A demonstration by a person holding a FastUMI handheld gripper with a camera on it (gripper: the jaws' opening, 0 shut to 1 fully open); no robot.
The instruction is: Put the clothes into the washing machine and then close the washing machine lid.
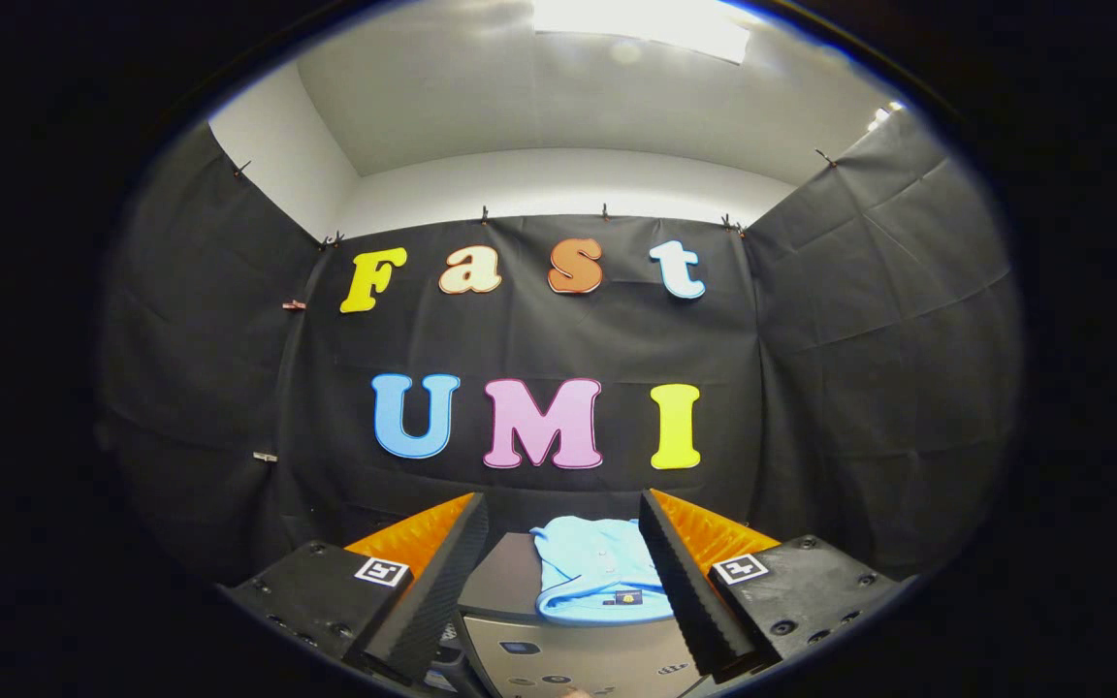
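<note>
A: Where is the shirt (597,572)?
B: It lies folded on top of the washer (505,582), between the fingers and just ahead of them, nearer the right finger than the left.
A: Which way does it run?
B: Its long axis goes away from the gripper (563,582) toward the wall; the rounded folded end with a small dark tag faces the gripper.
A: And the gripper?
B: Spread wide, touching nothing. The shirt sits in the gap, clear of both pads.
A: What is under the shirt?
B: A dark flat lid, with a grey panel of buttons at its near edge.
A: The room?
B: Black cloth (859,339) on three sides, a white ceiling above with a bright lamp (641,24).
</note>
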